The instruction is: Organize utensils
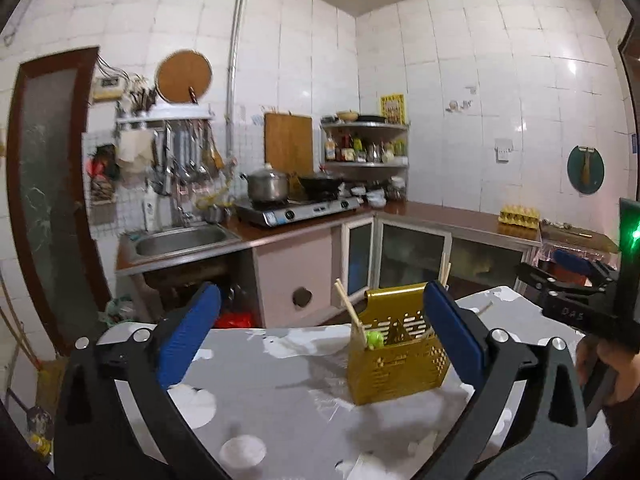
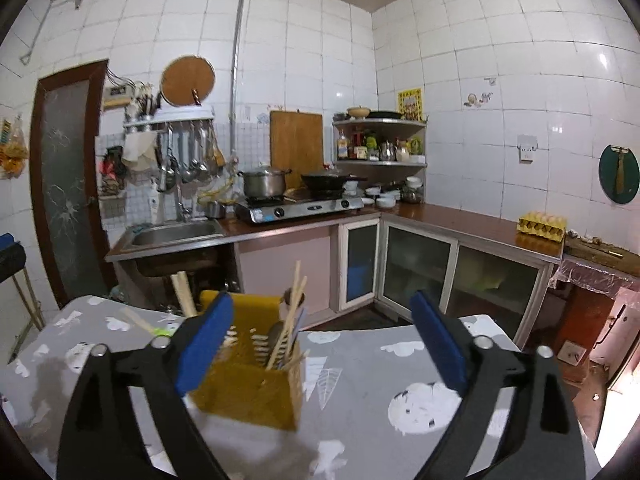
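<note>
The gold utensil holder (image 1: 394,354) is seen beyond the wide-apart left gripper (image 1: 320,336), near its right finger; the right gripper (image 2: 320,344) is spread too

The only lettering showing clearly enough to read is on the black body of the right gripper (image 1: 576,314), seen at the right edge of the left wrist view, where pale embossed characters are appearing as what looks like "DAS", though blur is making that uncertain. A yellow poster (image 2: 409,104) is hanging on the tiled wall and the gold utensil holder (image 1: 394,364) is carrying faint printed marks, but neither is resolving into readable words.
</note>
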Action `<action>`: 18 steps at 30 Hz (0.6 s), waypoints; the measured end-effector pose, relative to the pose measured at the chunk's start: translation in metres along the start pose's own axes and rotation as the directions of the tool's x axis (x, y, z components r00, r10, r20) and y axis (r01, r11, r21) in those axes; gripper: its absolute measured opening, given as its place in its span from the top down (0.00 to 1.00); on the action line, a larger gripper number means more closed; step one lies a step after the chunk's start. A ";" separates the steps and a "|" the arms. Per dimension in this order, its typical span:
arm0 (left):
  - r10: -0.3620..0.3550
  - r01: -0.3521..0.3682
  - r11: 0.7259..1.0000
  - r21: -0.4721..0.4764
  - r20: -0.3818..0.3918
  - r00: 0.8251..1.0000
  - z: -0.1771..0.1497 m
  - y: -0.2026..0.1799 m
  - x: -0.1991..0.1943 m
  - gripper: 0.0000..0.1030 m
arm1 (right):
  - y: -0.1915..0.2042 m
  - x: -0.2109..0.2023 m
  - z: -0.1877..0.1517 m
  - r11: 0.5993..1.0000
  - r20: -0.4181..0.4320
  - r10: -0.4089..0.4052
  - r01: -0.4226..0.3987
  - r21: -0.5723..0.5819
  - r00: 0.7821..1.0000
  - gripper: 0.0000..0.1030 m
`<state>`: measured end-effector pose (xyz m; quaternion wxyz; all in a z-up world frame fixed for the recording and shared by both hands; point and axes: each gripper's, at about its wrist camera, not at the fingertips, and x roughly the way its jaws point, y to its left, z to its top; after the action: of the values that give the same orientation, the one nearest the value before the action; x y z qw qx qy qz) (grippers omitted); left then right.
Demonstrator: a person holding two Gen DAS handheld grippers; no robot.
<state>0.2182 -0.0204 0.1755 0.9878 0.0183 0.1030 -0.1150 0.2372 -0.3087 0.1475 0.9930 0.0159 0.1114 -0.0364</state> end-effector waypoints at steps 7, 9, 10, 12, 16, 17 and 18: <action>0.016 -0.018 0.998 -0.058 -0.039 0.999 -0.051 0.006 -0.056 0.05 | 0.014 -0.082 -0.040 0.999 0.052 0.034 -0.035 0.032 0.998 0.04; 0.040 -0.043 0.997 -0.071 -0.048 0.998 -0.072 0.006 -0.064 0.05 | 0.016 -0.099 -0.061 0.999 0.045 0.018 -0.019 0.038 0.999 0.04; 0.057 -0.060 0.996 -0.072 -0.050 0.997 -0.083 0.006 -0.069 0.05 | 0.017 -0.106 -0.071 0.999 0.040 0.010 -0.012 0.041 0.999 0.04; 0.065 -0.070 0.994 -0.082 -0.057 0.996 -0.103 0.006 -0.075 0.05 | 0.020 -0.116 -0.092 0.999 0.024 0.021 -0.022 0.048 0.999 0.04; 0.054 -0.059 0.996 -0.065 -0.084 0.995 -0.135 0.002 -0.079 0.05 | 0.032 -0.126 -0.130 1.000 -0.012 0.001 -0.001 0.016 1.000 0.04; 0.059 -0.064 0.997 -0.053 -0.088 0.994 -0.143 0.000 -0.079 0.05 | 0.034 -0.128 -0.138 1.000 -0.013 -0.001 0.001 0.011 1.000 0.04; 0.068 -0.072 0.997 -0.041 -0.094 0.993 -0.152 0.000 -0.077 0.05 | 0.037 -0.128 -0.145 1.000 -0.023 0.005 -0.005 0.004 1.000 0.04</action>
<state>0.1143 0.0055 0.0431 0.9857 0.0055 0.1502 -0.0768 0.0835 -0.2569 0.0354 0.9917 0.0188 0.1227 -0.0339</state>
